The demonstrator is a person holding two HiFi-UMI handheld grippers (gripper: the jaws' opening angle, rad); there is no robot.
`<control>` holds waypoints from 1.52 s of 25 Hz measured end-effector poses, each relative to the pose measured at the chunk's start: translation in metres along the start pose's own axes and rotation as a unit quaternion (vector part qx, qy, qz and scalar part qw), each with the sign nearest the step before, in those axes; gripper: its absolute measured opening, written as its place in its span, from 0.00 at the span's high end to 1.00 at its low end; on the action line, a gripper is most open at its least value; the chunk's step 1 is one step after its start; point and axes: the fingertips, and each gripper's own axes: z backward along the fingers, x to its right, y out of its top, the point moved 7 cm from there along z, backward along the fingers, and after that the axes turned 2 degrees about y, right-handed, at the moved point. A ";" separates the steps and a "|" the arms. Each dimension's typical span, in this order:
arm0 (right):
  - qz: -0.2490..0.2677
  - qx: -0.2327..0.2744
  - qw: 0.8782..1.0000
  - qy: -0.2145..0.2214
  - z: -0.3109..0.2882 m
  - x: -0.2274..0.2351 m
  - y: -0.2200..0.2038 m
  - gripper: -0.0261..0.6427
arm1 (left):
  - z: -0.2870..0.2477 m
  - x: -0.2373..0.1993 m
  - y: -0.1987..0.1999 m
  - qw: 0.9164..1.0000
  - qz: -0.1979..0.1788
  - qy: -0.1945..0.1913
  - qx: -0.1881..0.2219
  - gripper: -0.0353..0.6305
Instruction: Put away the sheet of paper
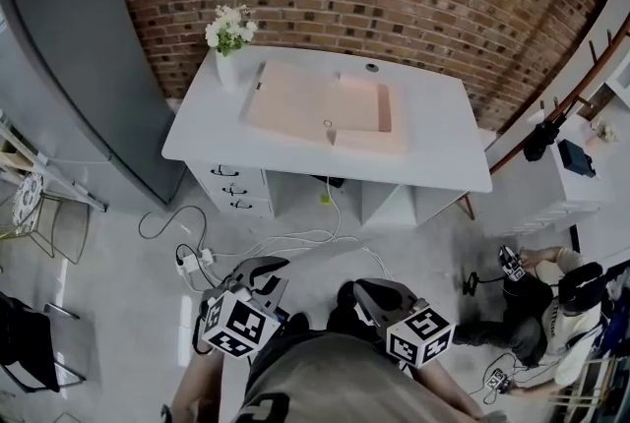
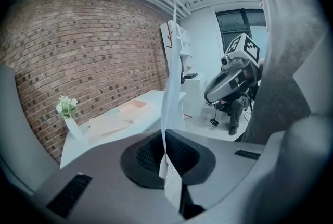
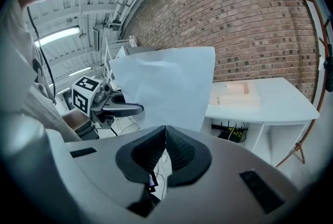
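A white sheet of paper [image 2: 171, 92] stands upright, pinched at its bottom edge in my left gripper [image 2: 165, 137], which is shut on it. In the right gripper view the same sheet [image 3: 166, 87] shows broadside, with the left gripper [image 3: 112, 108] under it. My right gripper [image 3: 165, 132] is shut with nothing in it, a little short of the paper. From the head view both grippers, left [image 1: 261, 278] and right [image 1: 374, 298], are held close to my body, well back from the white desk [image 1: 443, 141]. A pale pink open folder [image 1: 325, 106] lies on the desk.
A vase of white flowers [image 1: 228, 37] stands at the desk's far left corner. A grey cabinet [image 1: 79, 67] is at the left, with a wire chair [image 1: 39, 214] in front. Cables and a power strip [image 1: 197, 259] lie on the floor. A person [image 1: 551, 303] crouches at the right.
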 end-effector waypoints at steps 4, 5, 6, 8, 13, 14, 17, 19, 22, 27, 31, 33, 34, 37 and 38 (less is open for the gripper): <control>-0.007 -0.001 1.000 0.001 -0.001 0.016 0.004 0.93 | -0.013 -0.001 0.006 1.000 -0.004 0.003 -0.009 0.92; -0.009 -0.001 1.000 0.002 -0.001 0.020 0.005 0.93 | -0.016 -0.001 0.007 1.000 -0.003 0.003 -0.011 0.92; -0.009 -0.002 1.000 0.003 -0.002 0.024 0.007 0.93 | -0.020 -0.001 0.009 1.000 -0.003 0.003 -0.013 0.93; -0.007 -0.003 1.000 0.009 -0.004 0.032 0.009 0.93 | -0.028 -0.002 0.011 1.000 -0.003 0.003 -0.016 0.93; -0.015 -0.003 1.000 0.018 -0.010 0.056 0.022 0.93 | -0.047 -0.011 0.025 1.000 -0.001 0.006 -0.024 0.92; -0.016 -0.002 1.000 0.020 -0.012 0.061 0.025 0.93 | -0.051 -0.014 0.028 1.000 -0.003 0.008 -0.026 0.93; -0.017 0.000 0.999 0.028 -0.016 0.078 0.033 0.93 | -0.063 -0.019 0.037 0.999 -0.006 0.010 -0.032 0.92; -0.020 0.003 0.999 0.033 -0.017 0.089 0.038 0.93 | -0.072 -0.023 0.044 0.999 -0.010 0.011 -0.037 0.92; -0.030 0.010 0.999 0.036 -0.018 0.107 0.044 0.93 | -0.086 -0.028 0.056 0.999 -0.019 0.013 -0.046 0.93; -0.041 0.015 0.998 0.040 -0.014 0.142 0.055 0.93 | -0.111 -0.029 0.080 0.998 -0.027 0.016 -0.057 0.92; -0.043 0.010 0.997 0.056 -0.012 0.169 0.062 0.93 | -0.131 -0.030 0.097 0.997 -0.028 0.026 -0.066 0.92; -0.044 0.007 0.997 0.065 -0.013 0.181 0.065 0.93 | -0.139 -0.032 0.105 0.997 -0.027 0.032 -0.071 0.92; -0.045 0.006 0.997 0.069 -0.013 0.188 0.067 0.93 | -0.144 -0.032 0.108 0.996 -0.027 0.035 -0.074 0.92; -0.050 -0.001 0.996 0.080 -0.014 0.206 0.071 0.93 | -0.158 -0.033 0.116 0.996 -0.024 0.040 -0.082 0.93; -0.052 -0.003 0.995 0.084 -0.015 0.211 0.071 0.93 | -0.162 -0.033 0.118 0.995 -0.022 0.041 -0.084 0.92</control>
